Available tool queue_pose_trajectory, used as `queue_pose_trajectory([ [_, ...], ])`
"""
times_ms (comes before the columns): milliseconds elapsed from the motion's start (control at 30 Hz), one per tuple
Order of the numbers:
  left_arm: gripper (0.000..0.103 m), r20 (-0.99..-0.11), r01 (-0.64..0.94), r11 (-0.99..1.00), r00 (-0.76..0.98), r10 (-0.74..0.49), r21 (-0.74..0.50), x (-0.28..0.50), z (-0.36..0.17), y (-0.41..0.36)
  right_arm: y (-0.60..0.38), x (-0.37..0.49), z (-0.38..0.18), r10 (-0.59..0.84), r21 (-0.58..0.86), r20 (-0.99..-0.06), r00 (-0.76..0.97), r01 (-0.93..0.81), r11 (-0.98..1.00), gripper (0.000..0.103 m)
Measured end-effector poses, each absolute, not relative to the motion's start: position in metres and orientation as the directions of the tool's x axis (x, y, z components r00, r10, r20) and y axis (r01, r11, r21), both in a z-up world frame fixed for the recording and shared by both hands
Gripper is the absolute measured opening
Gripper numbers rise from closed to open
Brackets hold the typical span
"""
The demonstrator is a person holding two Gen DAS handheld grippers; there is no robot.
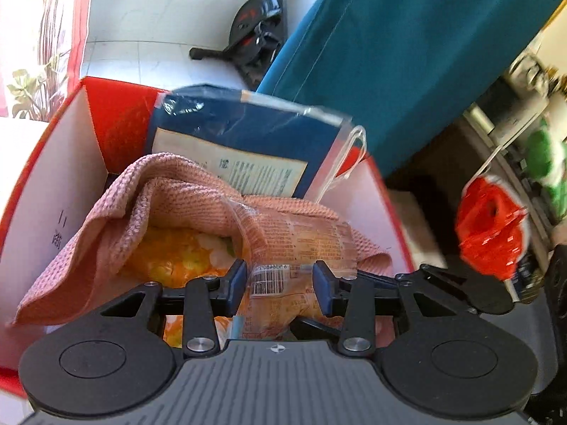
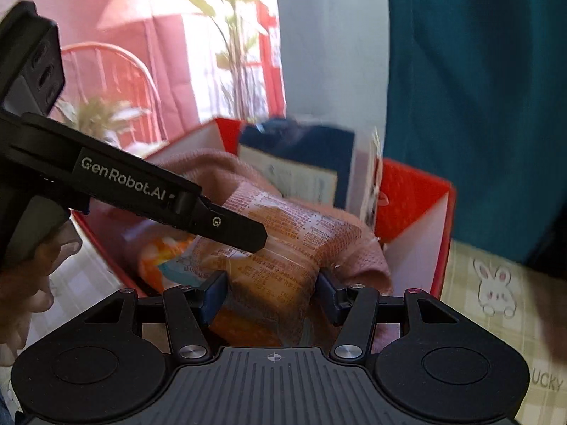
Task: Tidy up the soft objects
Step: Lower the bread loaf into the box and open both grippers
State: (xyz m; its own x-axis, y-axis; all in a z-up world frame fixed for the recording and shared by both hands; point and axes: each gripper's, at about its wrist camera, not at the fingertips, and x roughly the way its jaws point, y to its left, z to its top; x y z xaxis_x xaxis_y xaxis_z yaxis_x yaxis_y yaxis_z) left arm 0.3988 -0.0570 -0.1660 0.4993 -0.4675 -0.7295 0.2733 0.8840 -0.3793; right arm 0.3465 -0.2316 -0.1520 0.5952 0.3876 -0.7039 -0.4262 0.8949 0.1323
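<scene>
Lowering a clear snack packet (image 1: 283, 248) into the red box (image 1: 42, 163) with both tongs sharing the load appears to be the step in hand.

Left wrist view: the left gripper (image 1: 280, 285) stands partly open, its blue pads (image 1: 236, 283) at either side of the packet's barcode end; contact looks likely, though blur leaves the firmness of the pinch uncertain. Beyond the tips lies a pink cloth (image 1: 120, 212), draped over the box's contents. Farther ahead, a blue packet (image 1: 248, 141) leans upright against the far wall.

Right wrist view: the right gripper (image 2: 271, 290) is about half open and closed on the same snack packet (image 2: 283, 248), its film bunching between the pads (image 2: 212, 294). The left gripper's finger (image 2: 226, 228) crosses from the upper left and rests on the packet just ahead of the tips. The pink cloth (image 2: 358, 262) sits beneath and to the right, with the box wall (image 2: 414, 258) just beyond.

Done well, both hands would descend together, keep the film slack rather than stretched, and let go only once the packet rests on the cloth.
</scene>
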Motion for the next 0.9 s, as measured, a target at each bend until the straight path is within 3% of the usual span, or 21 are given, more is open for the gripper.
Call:
queue_pose_trajectory([
  [467,0.052,-0.774,0.258,0.921,0.502,-0.386,-0.293,0.407,-0.173,-0.068,-0.214,0.352,-0.163,0.296,0.064,-0.735,0.610,-0.371,0.926,0.053],
  [667,0.052,-0.779,0.254,0.927,0.506,-0.371,-0.277,0.404,-0.167,-0.064,-0.221,0.344,-0.152,0.297,0.049,-0.713,0.636,-0.377,0.925,0.063],
  [900,0.051,-0.708,0.338,0.903,0.567,-0.421,-0.266,0.364,-0.136,-0.044,-0.240,0.311,-0.128,0.356,0.113,-0.639,0.682,-0.375,0.920,0.063],
])
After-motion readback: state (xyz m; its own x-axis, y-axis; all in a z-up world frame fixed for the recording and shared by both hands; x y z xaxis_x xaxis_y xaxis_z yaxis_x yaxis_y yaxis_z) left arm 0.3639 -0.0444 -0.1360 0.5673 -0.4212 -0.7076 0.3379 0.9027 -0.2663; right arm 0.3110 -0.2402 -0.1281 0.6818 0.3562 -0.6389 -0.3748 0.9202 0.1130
